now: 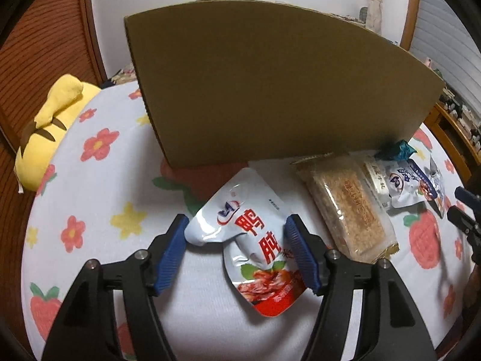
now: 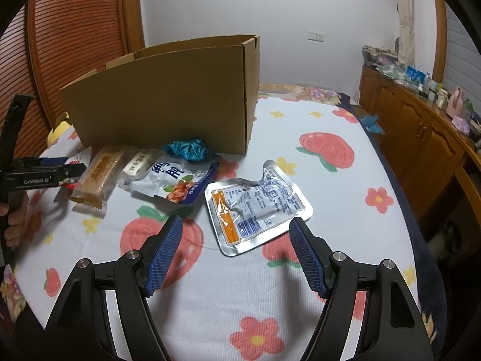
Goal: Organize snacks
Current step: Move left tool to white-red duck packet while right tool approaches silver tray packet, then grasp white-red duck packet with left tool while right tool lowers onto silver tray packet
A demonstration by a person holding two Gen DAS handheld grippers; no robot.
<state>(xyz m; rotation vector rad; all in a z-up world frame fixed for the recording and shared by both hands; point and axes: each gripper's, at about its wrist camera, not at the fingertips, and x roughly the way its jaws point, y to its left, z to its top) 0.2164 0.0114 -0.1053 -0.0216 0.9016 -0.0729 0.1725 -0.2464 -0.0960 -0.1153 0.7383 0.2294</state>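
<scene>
Six snacks lie on the flower-print bedspread [image 2: 345, 216] in front of the cardboard box [image 2: 168, 102], and as far as I can see none has gone inside; the box's interior is hidden from both cameras, so I cannot say what it holds. My left gripper [image 1: 236, 242] straddles the white-and-red pouch [image 1: 255, 240], which rests on the cloth just before the box wall. Its blue pads [image 1: 173, 252] stand on either side of the pouch; the right one touches or nearly touches the pouch's edge, but the pouch is not squeezed, so I read the jaws as parted rather than clamped. My right gripper [image 2: 236, 252] hangs with its jaws wide and nothing held, just short of the silver flat packet [image 2: 258, 210], which lies apart from the others. Between the two sit the crumbly snack bar [image 2: 96, 180], a pale wrapped bar [image 2: 138, 162], the white-and-blue pouch [image 2: 177, 183] and a crumpled teal wrapper [image 2: 188, 149] touching the foot of the box. A yellow plush toy [image 1: 51, 132] sits off to the side. By my judgement the sorting is barely begun: every visible item still waits to be lifted and placed.
</scene>
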